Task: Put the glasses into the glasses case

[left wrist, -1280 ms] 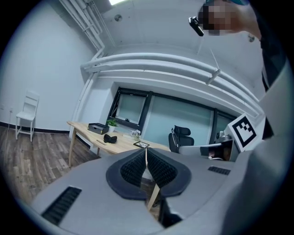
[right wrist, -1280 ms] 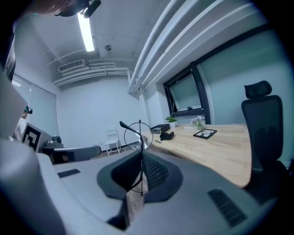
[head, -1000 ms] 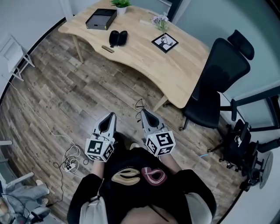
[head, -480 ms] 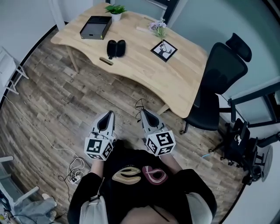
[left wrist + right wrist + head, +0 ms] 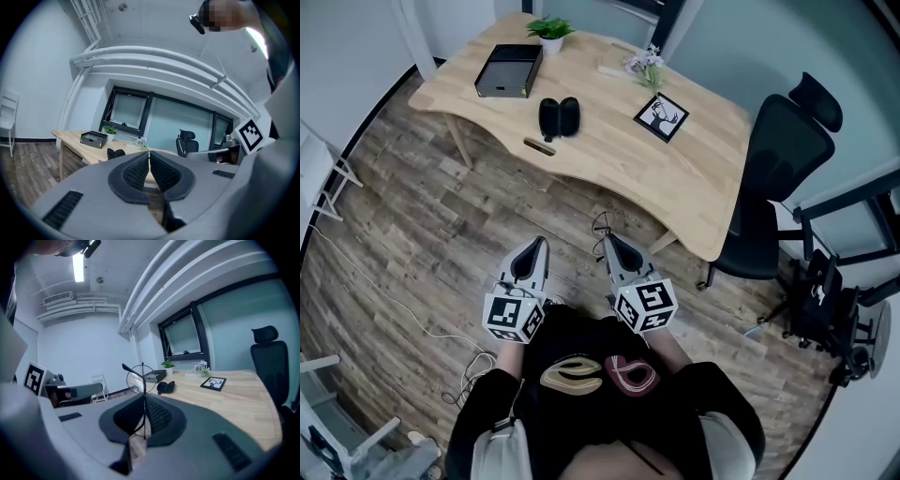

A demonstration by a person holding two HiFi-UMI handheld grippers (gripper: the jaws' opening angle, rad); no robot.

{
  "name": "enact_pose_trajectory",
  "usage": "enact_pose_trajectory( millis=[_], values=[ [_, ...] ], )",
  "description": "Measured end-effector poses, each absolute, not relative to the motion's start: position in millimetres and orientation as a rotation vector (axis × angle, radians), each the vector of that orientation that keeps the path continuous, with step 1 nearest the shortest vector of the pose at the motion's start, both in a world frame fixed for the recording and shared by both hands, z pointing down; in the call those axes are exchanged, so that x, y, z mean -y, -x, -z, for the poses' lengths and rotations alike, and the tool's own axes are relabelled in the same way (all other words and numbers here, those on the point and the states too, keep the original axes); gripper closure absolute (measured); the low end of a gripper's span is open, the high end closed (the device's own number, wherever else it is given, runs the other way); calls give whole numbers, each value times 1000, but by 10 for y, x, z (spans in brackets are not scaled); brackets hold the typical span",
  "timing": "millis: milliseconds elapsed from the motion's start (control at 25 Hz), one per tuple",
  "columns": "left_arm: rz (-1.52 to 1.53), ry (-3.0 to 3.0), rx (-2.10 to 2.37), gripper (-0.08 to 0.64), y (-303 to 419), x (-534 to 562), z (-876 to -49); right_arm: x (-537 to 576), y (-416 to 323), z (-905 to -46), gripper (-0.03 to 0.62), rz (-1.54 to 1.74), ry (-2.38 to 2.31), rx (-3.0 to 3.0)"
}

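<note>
The thin wire-framed glasses (image 5: 139, 378) stand upright between the pads of my right gripper (image 5: 143, 401), which is shut on them. In the head view the glasses (image 5: 600, 225) stick out past the right gripper (image 5: 607, 241). My left gripper (image 5: 532, 246) is level beside it; its pads (image 5: 140, 169) meet with nothing between them. The black glasses case (image 5: 558, 117) lies open on the wooden desk (image 5: 675, 178), well ahead of both grippers. It also shows as the dark case (image 5: 166, 387) in the right gripper view and the case (image 5: 116, 153) in the left gripper view.
On the desk are a black box (image 5: 510, 70), a potted plant (image 5: 551, 31), a small flower vase (image 5: 647, 64), a framed deer picture (image 5: 664, 117) and a small wooden piece (image 5: 540, 145). A black office chair (image 5: 778, 178) stands at the desk's right. Cables (image 5: 478, 375) lie on the floor.
The desk and case have slid down the head view, closer to me. Both grippers keep the same pose, the glasses still in the right one.
</note>
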State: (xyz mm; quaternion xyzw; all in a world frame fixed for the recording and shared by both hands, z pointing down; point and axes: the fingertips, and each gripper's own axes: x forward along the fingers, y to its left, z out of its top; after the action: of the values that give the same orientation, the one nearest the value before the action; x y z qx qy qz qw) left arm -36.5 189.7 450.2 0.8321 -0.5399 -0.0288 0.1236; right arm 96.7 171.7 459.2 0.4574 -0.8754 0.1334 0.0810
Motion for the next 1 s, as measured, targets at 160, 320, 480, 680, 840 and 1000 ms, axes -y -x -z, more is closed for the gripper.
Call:
enact_pose_trajectory(
  millis=[160, 320, 480, 680, 840, 1000],
  values=[
    [82, -2433, 1549, 537, 521, -1801, -4507, -1629, -779, -4598, 574, -407, -1375, 2614],
    [72, -2440, 1532, 537, 593, -1736, -4535, -1578, -645, -4677, 574, -440, -1368, 2599],
    [60, -2422, 1560, 537, 722, -1656, -4553, -1511, -581, -4714, 574, -456, -1362, 2592],
    [44, -2397, 1600, 537, 817, -1548, -4581, -1328, -534, -4803, 574, -488, -1347, 2583],
    [24, -2357, 1646, 537, 925, -1419, -4616, -1133, -439, -4847, 574, -516, -1303, 2604],
    [35, -2326, 1698, 537, 998, -1199, -4573, -833, -344, -4837, 574, -505, -1240, 2625]
  ],
)
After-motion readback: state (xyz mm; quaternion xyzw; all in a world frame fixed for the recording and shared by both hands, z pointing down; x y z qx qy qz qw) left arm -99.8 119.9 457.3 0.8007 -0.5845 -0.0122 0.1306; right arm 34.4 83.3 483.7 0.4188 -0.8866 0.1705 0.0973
